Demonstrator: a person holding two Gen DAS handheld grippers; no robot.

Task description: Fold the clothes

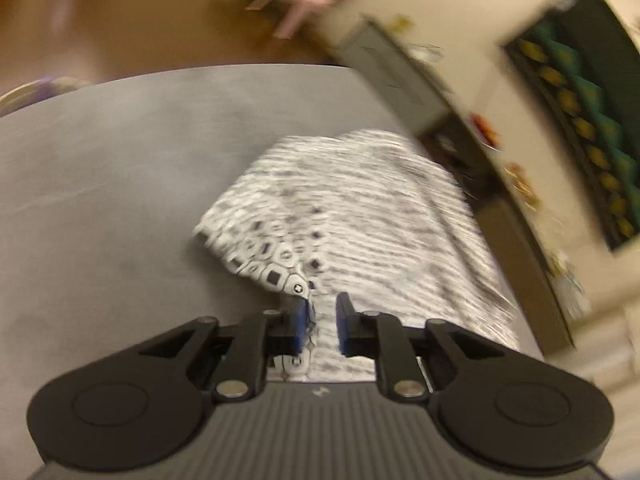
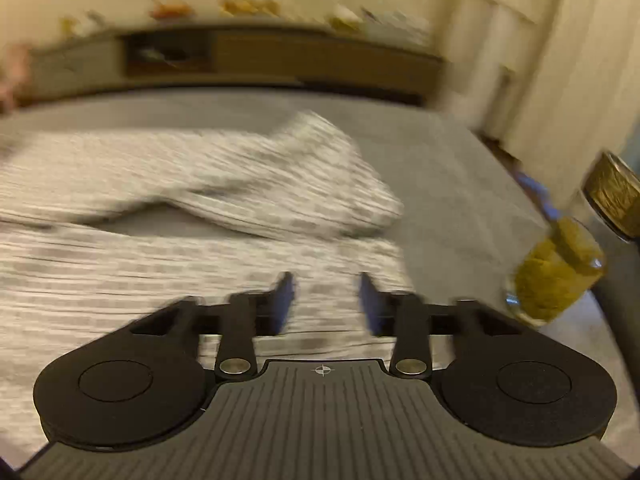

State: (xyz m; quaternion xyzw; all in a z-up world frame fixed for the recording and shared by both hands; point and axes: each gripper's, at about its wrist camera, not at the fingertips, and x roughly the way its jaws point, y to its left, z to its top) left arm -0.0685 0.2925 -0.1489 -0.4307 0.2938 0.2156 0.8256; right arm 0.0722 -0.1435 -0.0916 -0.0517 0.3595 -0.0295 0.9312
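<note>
My left hand-held gripper [image 1: 322,322] hung just above the near hem of the garment [image 1: 360,216], its jaws parted by a narrow gap with cloth showing between them; through the blur I could not tell whether the pads were pinching that cloth or merely straddling it. The garment lay on the grey table [image 1: 120,184], running away from that gripper toward the far right edge, so its long axis pointed roughly along the fingers. My right hand-held gripper [image 2: 326,300] was released, jaws standing apart and empty, low over the garment's broad body, with a sleeve-like part lying crosswise just ahead and a strip of bare table showing between the two. I judged the left hand nearer to a usable edge, the right better placed for the sleeve. The fabric was white with thin grey stripes, soft and rumpled, and carried a patterned trim [image 1: 276,264] of little rings and squares at its near corner.
</note>
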